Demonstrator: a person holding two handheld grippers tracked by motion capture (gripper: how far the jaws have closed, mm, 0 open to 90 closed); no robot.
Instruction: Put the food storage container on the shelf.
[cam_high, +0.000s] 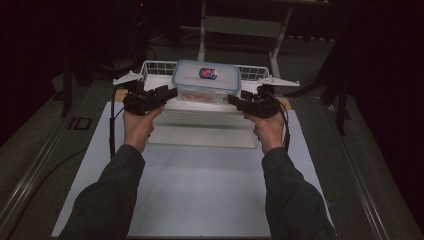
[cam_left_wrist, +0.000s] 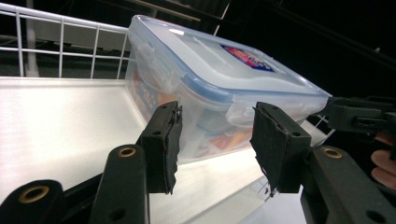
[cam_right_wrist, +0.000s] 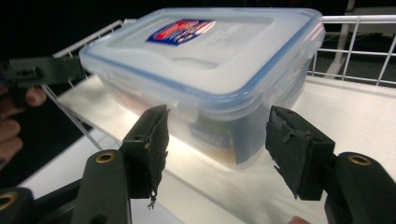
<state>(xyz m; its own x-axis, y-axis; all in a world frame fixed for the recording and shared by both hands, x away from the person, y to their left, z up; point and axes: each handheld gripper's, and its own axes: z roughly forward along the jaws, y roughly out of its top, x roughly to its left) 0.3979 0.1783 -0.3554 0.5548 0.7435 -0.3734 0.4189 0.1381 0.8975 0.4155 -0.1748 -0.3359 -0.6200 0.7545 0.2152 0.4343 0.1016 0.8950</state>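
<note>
Both grippers, left gripper (cam_high: 170, 93) and right gripper (cam_high: 234, 99), flank the clear rectangular plastic lidded box (cam_high: 206, 80).
Jaws spread, gripping nothing; box sits on the white tray's (cam_high: 200, 131) far edge.

table (cam_high: 200, 200) | white sheet (cam_high: 210, 175) on it | wire rack (cam_high: 200, 127) w/ box (cam_high: 206, 80)

A darkened lab or recording studio set up for handling trials: a white worktop (cam_high: 200, 190) stands lit amid black surroundings, with dark curtain-like walls on either side. Metal floor rails (cam_high: 30, 170) run past the worktop, cables trail across the grey floor, and the pale frame of another stand (cam_high: 240, 25) rises behind. On the worktop, a white wire rack (cam_high: 155, 67) and a clear lidded plastic box (cam_high: 206, 80) serve as props, not household furnishings.
</note>
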